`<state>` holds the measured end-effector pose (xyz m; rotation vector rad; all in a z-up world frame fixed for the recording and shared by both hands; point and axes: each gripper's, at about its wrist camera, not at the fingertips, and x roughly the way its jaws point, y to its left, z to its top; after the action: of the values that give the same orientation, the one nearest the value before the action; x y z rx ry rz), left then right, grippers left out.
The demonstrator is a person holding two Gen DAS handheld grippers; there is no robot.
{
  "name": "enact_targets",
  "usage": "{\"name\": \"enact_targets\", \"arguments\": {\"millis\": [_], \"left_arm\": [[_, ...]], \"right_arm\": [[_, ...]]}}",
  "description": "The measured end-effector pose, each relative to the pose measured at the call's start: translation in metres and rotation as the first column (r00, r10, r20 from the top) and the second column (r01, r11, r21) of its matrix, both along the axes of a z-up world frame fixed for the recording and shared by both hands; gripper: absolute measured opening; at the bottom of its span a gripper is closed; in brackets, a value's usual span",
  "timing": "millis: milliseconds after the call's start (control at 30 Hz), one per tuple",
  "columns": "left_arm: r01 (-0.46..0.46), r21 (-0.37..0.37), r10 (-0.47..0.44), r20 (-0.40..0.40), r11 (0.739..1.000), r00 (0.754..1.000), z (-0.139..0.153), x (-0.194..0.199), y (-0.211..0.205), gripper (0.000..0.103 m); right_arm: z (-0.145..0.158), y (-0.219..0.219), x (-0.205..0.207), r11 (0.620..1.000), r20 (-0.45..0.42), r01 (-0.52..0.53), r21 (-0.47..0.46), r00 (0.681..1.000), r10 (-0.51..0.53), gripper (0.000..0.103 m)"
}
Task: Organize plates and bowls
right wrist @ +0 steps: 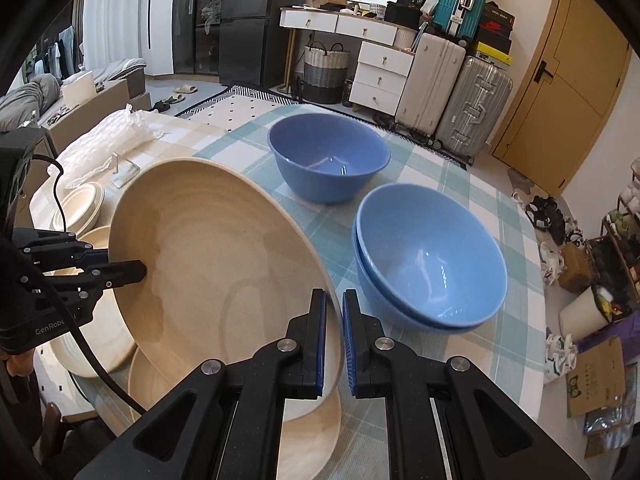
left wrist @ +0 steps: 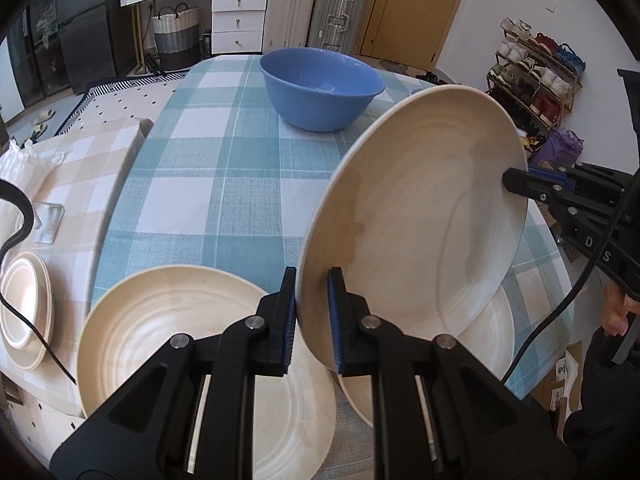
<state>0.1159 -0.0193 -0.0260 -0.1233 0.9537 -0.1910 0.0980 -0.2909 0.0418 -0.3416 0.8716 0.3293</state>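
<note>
cream plate (left wrist: 416, 216) tilted, rim pinched by both tongs (left wrist: 312, 312) (right wrist: 334, 332).

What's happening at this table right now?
A person with a handheld gripper in each hand is sorting dishes on a checked tablecloth. Both the left gripper and the right gripper are clamped on opposite edges of one beige plate, held tilted in the air. Two more beige plates lie flat beneath it. Two blue bowls are nested; a third blue bowl stands alone behind them.
</note>
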Motion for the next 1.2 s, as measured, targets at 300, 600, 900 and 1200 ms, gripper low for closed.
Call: {"name": "enact_targets", "arguments": {"millis": [300,600,900,1200], "left_arm": [[0.037,0.017,-0.037,-0.010,0.999,0.999,-0.011,-0.002,-0.010,0.012],[0.068,0.029,-0.067,-0.040,0.997,0.997,-0.022,-0.006,-0.016,0.013],[0.089,0.044,-0.086,-0.070,0.995,0.994,-0.041,-0.009,-0.025,0.013],[0.100,0.081,-0.095,-0.059,0.992,0.994,-0.044,-0.010,-0.031,0.012]], "right_arm": [[-0.015,-0.010,-0.002,1.000,-0.028,0.010,-0.020,1.000,-0.011,0.009],[-0.037,-0.020,-0.008,1.000,-0.085,0.006,-0.018,0.996,-0.008,0.009],[-0.062,-0.032,-0.016,1.000,-0.135,0.011,-0.005,0.991,-0.012,0.009],[-0.075,-0.039,-0.025,1.000,-0.158,0.010,0.012,0.987,-0.008,0.009]]}}
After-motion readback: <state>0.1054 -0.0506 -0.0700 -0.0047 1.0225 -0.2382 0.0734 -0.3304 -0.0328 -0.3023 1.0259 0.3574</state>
